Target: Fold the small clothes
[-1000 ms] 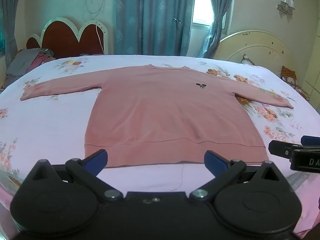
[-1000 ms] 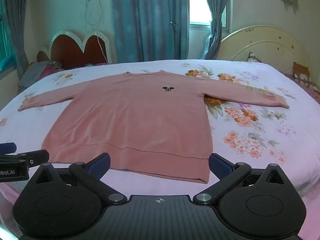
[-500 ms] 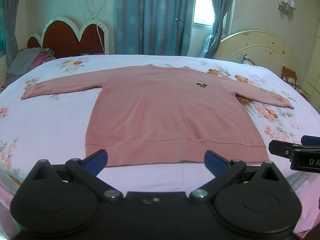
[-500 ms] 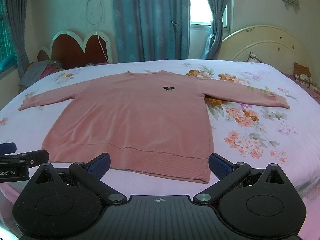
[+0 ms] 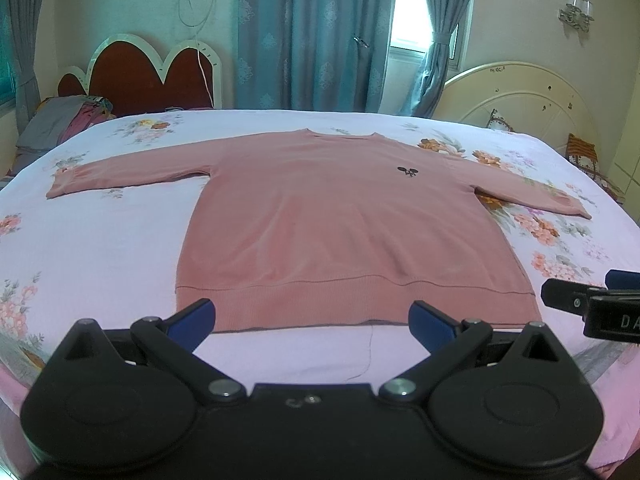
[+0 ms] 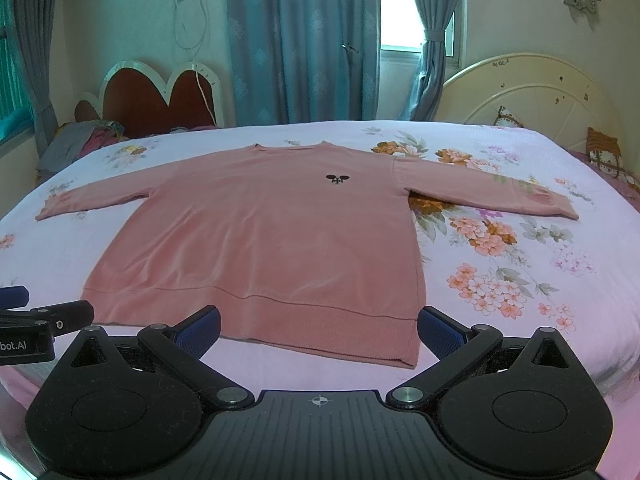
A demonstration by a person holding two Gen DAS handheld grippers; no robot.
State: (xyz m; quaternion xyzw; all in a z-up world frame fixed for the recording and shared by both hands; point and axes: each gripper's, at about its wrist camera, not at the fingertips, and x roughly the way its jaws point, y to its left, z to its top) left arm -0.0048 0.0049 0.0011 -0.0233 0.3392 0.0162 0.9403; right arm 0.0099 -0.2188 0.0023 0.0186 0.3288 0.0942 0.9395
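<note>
A pink long-sleeved sweater (image 5: 340, 224) lies flat and face up on the bed, both sleeves spread out, hem toward me; it also shows in the right wrist view (image 6: 280, 236). My left gripper (image 5: 312, 322) is open and empty, just in front of the hem near its left part. My right gripper (image 6: 320, 330) is open and empty, in front of the hem near its right corner. Each gripper shows at the edge of the other's view: the right one (image 5: 592, 304), the left one (image 6: 36, 320).
The bed (image 5: 100, 248) has a pale pink floral sheet. A red scalloped headboard (image 5: 156, 68) and a heap of clothes (image 5: 68, 120) stand at the back left. A cream headboard (image 6: 528, 96) and a cushion (image 6: 606, 156) are at the right. Blue curtains hang behind.
Both grippers have edged slightly forward toward the sweater's hem. The sweater has not moved and both jaws stay open.
</note>
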